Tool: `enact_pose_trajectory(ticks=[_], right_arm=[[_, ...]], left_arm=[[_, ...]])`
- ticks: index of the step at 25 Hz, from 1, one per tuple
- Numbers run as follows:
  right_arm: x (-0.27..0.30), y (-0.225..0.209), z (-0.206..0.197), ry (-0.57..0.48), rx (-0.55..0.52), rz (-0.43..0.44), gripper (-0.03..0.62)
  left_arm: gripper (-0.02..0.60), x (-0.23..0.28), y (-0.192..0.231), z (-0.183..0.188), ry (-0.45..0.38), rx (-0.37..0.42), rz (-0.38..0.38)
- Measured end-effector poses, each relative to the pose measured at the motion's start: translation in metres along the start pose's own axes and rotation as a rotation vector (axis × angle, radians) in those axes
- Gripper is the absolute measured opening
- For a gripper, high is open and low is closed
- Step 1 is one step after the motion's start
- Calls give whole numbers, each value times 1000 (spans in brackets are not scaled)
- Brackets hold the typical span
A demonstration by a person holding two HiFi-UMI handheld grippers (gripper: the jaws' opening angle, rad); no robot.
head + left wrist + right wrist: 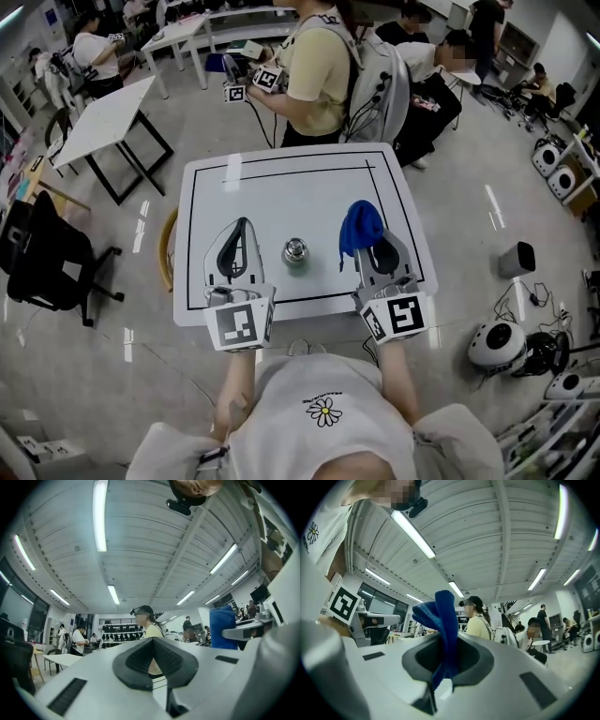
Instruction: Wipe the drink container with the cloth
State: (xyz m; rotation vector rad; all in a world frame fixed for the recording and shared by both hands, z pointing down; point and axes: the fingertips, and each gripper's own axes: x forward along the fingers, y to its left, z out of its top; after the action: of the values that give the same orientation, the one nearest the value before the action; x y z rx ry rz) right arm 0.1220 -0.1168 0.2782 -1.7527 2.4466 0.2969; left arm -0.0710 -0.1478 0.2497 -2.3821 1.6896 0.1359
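Head view: shiny metal drink container (296,251) near white table's (281,183) front edge, between left gripper (241,225), closed empty, and right gripper (373,251) clamping blue cloth (360,225).

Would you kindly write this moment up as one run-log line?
left tongs: shut, empty | right tongs: shut on blue cloth | drink container: on table between them, apart from both | wipe: not yet begun

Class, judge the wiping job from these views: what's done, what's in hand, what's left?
Done: right tool grips the blue cloth. In hand: cloth held beside the metal drink container on the table, not touching it. Left: all the wiping; left tool is shut and empty.
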Motion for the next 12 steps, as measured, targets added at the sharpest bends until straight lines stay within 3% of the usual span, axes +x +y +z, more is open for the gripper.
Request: enact_pose_trajectory(ticks=[12], right_arm=[[4, 4, -9, 31, 4, 10, 43]], left_arm=[[0, -2, 3, -5, 1, 7, 2]])
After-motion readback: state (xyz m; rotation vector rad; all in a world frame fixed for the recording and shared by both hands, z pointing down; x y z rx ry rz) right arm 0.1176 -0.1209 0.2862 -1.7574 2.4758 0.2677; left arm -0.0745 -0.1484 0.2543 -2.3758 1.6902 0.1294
